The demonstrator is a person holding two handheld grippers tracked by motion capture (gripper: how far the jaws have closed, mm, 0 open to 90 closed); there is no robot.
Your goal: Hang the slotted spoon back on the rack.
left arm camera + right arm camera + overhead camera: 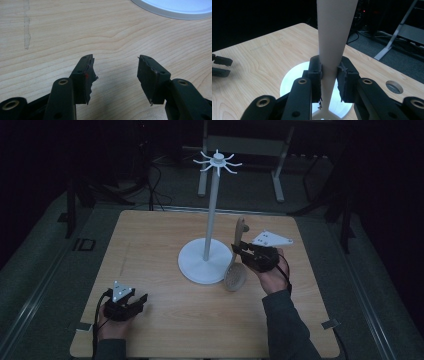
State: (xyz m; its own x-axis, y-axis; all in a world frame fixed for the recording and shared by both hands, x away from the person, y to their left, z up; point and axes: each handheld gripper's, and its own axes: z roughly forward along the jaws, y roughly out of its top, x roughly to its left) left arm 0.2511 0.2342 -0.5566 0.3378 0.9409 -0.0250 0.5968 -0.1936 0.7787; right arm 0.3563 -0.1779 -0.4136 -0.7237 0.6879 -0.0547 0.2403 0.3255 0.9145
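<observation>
1. R gripper [235, 249] pinches the handle of a wooden slotted spoon [235, 270], just right of the white stand [210, 220]. Spoon is near upright, bowl low at the base's rim.
2. R gripper view: both jaws pressed on the pale handle [334, 37], stand's round base [289, 85] behind it. High view can't show that contact.
3. High view alone gives the stand's top w/ radiating hooks [218, 161], all bare.
4. L gripper [142, 301] sits well front-left of the stand, low over the table [150, 245].
5. L gripper view [115, 75]: jaws spread, bare wood between them, base edge [175, 12] far off.
</observation>
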